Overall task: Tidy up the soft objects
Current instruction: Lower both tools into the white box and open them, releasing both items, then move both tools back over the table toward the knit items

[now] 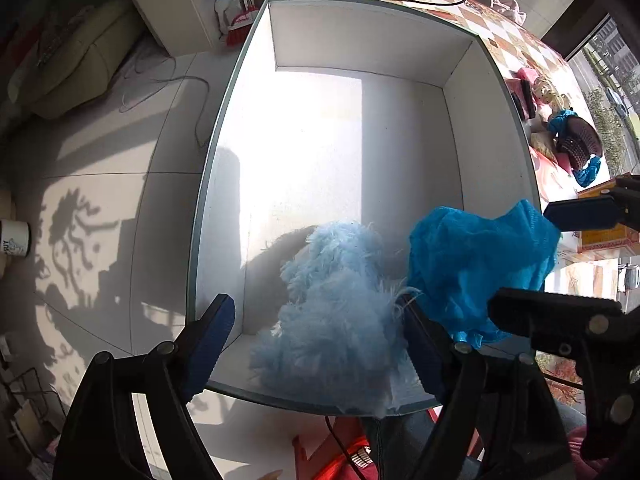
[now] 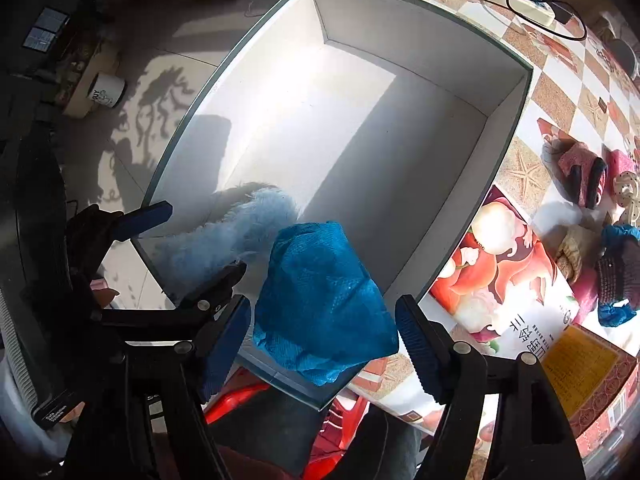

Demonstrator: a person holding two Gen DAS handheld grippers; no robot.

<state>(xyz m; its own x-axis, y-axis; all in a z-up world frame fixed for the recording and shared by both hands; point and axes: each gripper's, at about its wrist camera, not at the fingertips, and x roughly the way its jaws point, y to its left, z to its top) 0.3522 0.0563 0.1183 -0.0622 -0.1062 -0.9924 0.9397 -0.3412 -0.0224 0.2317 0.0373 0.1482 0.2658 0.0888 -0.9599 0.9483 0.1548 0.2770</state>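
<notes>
Nearest to us, we are holding the left gripper [image 1: 316,344] over the near corner of the white box [image 1: 460,80], its jaws standing wide apart with nothing pinched. The pale blue fluffy item [image 1: 340,312] is lying between and below them, resting on the box floor against the near wall; its long shaggy fibres are spilling slightly over the near rim [image 1: 224,388]. It is looking like a loose, feathery heap, light sky blue, with no clear outline.

Just beside it, we are keeping the right gripper [image 2: 324,344] above the same near end, and its jaws too are spread, with the pads clear of the cloth on both sides. The bright blue knitted item [image 2: 324,300] is sitting between them (a deeper, more saturated blue than its neighbour), bunched into a rounded lump with a fine mesh-like texture, its lower edge draping over the box's near rim [image 2: 312,396]. In the right wrist view the fluffy item [image 2: 240,228] is lying touching it on the left.

Further off, the rest of the box floor is lying bare, half in sunlight. Beyond the box's right wall, on the checked tablecloth [image 2: 560,92], more soft things are waiting: a pink and dark knitted piece [image 2: 580,176], a brown crocheted piece with blue trim [image 2: 616,276], and a printed booklet [image 2: 500,264] near the box.
</notes>
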